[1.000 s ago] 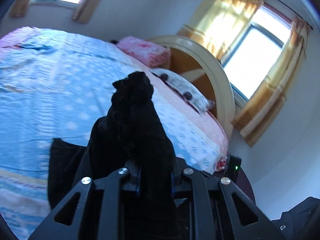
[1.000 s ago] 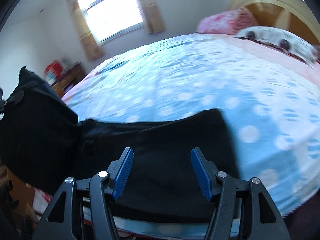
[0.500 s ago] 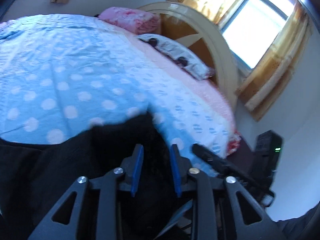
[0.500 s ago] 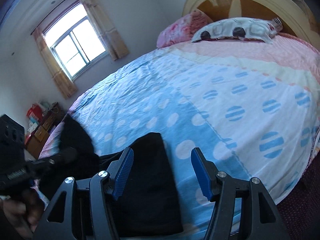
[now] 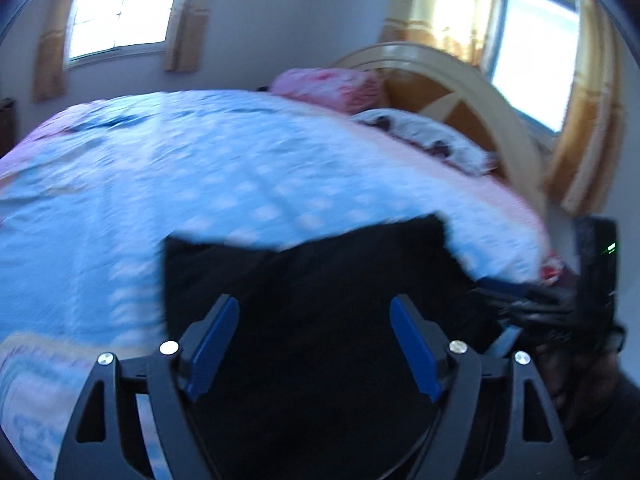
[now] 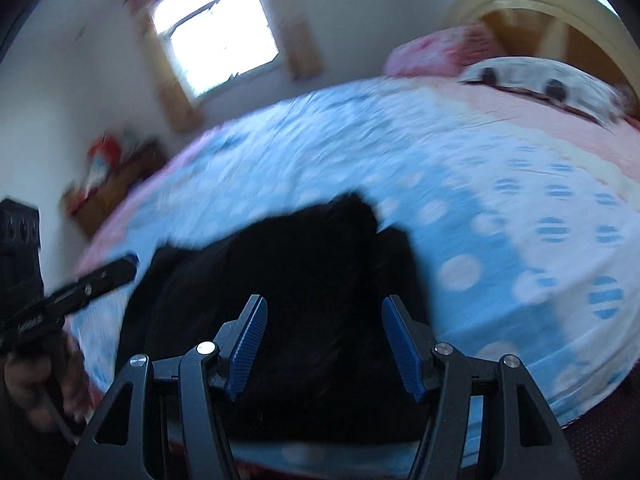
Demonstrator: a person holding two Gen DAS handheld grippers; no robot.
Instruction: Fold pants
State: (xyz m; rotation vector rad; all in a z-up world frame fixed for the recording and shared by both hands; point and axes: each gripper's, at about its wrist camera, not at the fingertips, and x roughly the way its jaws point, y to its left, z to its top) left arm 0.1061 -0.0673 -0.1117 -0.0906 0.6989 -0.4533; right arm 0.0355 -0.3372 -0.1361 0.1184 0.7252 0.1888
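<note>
The black pants (image 5: pixel 312 280) lie folded on the near part of the blue polka-dot bed (image 5: pixel 180 184). In the right wrist view the pants (image 6: pixel 304 264) show as a dark block on the bed's (image 6: pixel 500 240) near edge. My left gripper (image 5: pixel 314 344) is open and empty, held above the pants. My right gripper (image 6: pixel 322 344) is open and empty, also above the pants. The left gripper shows at the left of the right wrist view (image 6: pixel 100 276). The right gripper shows at the right edge of the left wrist view (image 5: pixel 532 304). Both views are motion-blurred.
A pink pillow (image 5: pixel 328 84) and a white patterned pillow (image 5: pixel 424 136) lie by the curved wooden headboard (image 5: pixel 480 92). Windows with yellow curtains (image 5: pixel 436 4) are behind. A wooden cabinet (image 6: pixel 116 188) with red items stands beyond the bed's far side.
My left gripper held up the black pants a second ago, lowered them onto the bed, and has opened and let go. The right gripper stayed open and swung back over the pants.
</note>
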